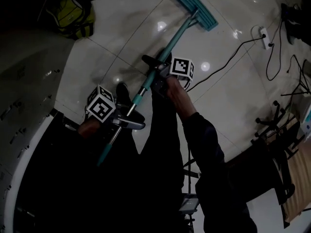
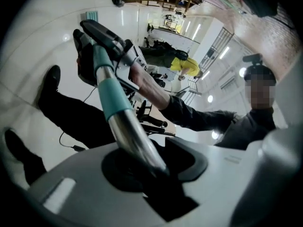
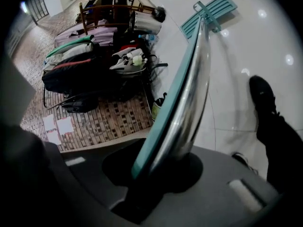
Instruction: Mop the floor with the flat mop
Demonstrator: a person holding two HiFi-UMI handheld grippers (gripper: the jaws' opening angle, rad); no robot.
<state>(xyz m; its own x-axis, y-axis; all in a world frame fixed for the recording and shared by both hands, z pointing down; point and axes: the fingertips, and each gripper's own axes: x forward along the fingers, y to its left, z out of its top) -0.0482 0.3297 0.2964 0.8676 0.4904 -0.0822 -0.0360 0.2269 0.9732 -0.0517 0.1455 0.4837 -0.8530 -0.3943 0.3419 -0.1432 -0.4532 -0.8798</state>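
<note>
Both left gripper (image 1: 128,114) and right gripper (image 1: 155,72) clamp flat mop (image 1: 179,34).

A flat mop (image 1: 176,40) rested its teal rectangular head (image 1: 196,8) flat on the glossy white tiled floor (image 1: 233,67). Its teal-and-silver pole (image 3: 187,98) slanted back toward the lower left.

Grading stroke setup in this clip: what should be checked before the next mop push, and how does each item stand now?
1. Jaws of the left gripper shut on the mop handle: ok.
2. Jaws of the right gripper shut on the handle, nearer the head: ok.
3. The mop head lies on the floor: ok.
4. The cable is apart from the head: ok.
5. Pad damp: cannot tell.
</note>
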